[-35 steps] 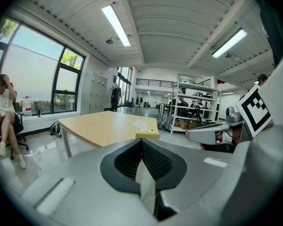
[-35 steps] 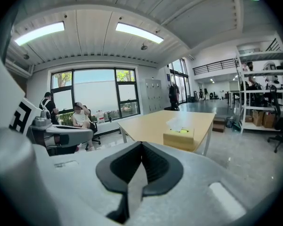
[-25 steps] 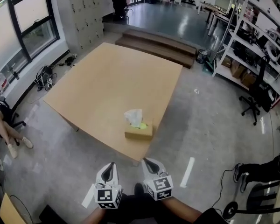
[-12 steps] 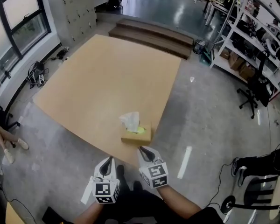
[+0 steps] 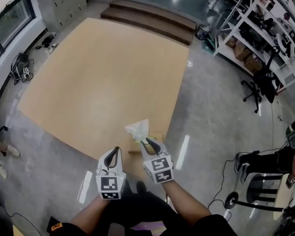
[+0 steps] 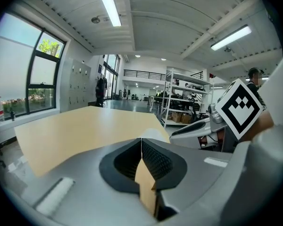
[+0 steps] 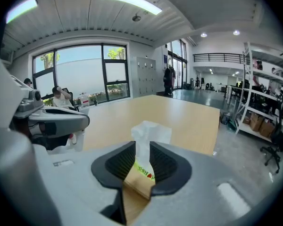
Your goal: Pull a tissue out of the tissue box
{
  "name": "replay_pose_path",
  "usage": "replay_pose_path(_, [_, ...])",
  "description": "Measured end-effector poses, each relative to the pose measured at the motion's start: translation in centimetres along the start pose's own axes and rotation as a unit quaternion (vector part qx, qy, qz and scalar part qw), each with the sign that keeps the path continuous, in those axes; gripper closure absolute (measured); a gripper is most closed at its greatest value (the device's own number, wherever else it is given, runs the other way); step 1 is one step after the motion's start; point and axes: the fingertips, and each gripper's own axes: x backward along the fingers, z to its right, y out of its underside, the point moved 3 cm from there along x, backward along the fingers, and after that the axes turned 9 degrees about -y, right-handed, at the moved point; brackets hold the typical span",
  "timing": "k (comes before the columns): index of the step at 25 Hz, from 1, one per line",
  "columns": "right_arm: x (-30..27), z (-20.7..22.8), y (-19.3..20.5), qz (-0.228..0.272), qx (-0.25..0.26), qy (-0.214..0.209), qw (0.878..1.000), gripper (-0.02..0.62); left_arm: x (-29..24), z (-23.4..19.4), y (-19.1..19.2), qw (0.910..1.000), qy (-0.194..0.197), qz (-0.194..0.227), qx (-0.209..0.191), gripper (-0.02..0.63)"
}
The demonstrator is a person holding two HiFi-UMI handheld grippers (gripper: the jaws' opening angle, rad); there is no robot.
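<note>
Right at the near edge of the table [image 5: 103,73] sits the box [image 5: 159,137], with the tissue [image 5: 138,128] standing up out of its top in a crumpled white peak. The right gripper [image 5: 147,141] has its tips just in front of the box and hides the middle of it from above. In the right gripper view its jaws are opening, and the tissue [image 7: 146,135] and the tan box [image 7: 140,182] show through the gap of the right gripper [image 7: 142,161]. The pads are not pressing on either; whether a pad brushes the tissue I cannot tell.

The left gripper [image 5: 115,151] hangs just beside it, short of the table edge and clear of the box. In the left gripper view the tips of the left gripper [image 6: 141,145] meet, with only a sliver of table showing below them and nothing gripped.

The rest of the table is a broad tan sheet running away from the box. On the grey floor [image 5: 211,122] just right of the box lies a white tape strip [image 5: 181,151]. Beyond the far end of the table are wooden steps [image 5: 147,16], with lockers [image 5: 64,4] at the far left and cables [image 5: 22,68] along the left wall. Shelves [image 5: 265,28] and a black chair [image 5: 260,85] stand well apart on the right.
</note>
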Motion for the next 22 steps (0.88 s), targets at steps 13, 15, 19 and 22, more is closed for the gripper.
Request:
replay_pose_path(13, [-3.7, -0.1, 1.8, -0.103, -0.015, 0.002, 0.995, 0.502, -5.5, -1.3, 1.3, 0.9981, 0.053, -0.032, 0.005, 0.557])
replay_pose_path(15, [-4.0, -0.3, 2.0, -0.110, -0.015, 0.005, 0.994, 0.525, -5.9, -1.5, 1.6, 0.9976, 0.060, -0.035, 0.004, 0.560])
replay_pose_path(19, [-3.6, -0.4, 1.6, -0.119, -0.014, 0.010, 0.993, 0.594, -6.0, -1.4, 1.2, 0.9966, 0.071, -0.042, 0.004, 0.568])
replay_pose_path(22, [-2.8, -0.1, 0.9, -0.105, -0.017, 0.021, 0.994, 0.597, -5.8, -1.3, 0.9, 0.9967, 0.072, -0.038, 0.000, 0.574])
